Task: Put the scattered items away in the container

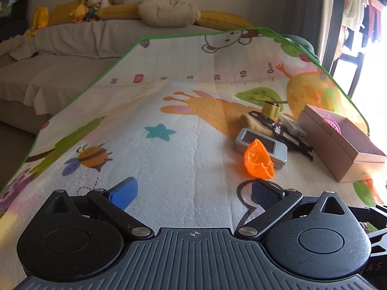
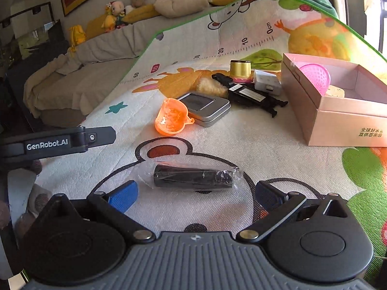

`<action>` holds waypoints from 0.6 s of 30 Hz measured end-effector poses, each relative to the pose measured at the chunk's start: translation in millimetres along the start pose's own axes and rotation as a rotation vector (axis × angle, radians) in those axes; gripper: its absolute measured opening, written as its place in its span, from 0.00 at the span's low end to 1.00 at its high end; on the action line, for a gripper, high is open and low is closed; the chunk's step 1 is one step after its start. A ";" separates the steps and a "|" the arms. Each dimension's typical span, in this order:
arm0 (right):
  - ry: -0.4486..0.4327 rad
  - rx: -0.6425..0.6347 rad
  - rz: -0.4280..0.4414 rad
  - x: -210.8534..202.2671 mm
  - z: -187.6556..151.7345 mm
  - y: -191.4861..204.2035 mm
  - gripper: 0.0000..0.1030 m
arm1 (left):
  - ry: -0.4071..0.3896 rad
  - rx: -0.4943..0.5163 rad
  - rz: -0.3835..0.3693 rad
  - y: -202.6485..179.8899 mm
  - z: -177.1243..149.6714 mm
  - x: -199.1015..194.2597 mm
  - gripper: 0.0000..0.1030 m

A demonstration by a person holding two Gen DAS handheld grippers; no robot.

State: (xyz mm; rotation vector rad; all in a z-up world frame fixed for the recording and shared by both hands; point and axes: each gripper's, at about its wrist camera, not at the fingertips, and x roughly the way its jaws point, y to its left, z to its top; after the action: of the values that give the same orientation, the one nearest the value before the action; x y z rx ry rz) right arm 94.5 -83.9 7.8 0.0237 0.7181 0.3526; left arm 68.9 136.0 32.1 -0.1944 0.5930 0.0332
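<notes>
Jaws wide; bagged black cylinder (image 2: 193,177) lying crosswise between.

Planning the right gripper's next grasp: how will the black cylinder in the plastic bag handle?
The bagged black cylinder lies on its side, so a push may roll it. Its loose, crinkled wrap will probably slip under the pads. It looks rigid; a squeeze across the middle should hold.

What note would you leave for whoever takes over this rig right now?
Left gripper: open, empty, facing the orange mould.
Right gripper: open, empty, the bagged black tube just ahead of its jaws.
Done: pink ball and a cork piece sit in the pink box.
Left on the mat: tube, mould, tin, gold cap, white adapter, black clip, fuzzy pad.
</notes>
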 end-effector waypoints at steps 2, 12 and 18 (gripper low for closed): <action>0.000 -0.027 -0.018 9.8 5.3 5.1 1.00 | 0.009 -0.004 0.001 3.8 -0.9 1.1 1.00; -0.013 -0.180 0.074 -43.4 -11.9 -16.7 0.85 | 0.014 0.135 -0.092 -36.4 7.4 17.7 1.00; -0.050 -0.192 0.084 -89.0 -53.1 -38.1 0.85 | 0.040 0.289 -0.115 -87.2 11.4 63.3 1.00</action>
State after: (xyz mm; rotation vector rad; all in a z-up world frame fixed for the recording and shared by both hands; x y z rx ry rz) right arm 9.8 -153.8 19.3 -0.1193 0.6328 0.4991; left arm 135.3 51.1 21.1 0.0522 0.6185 -0.1670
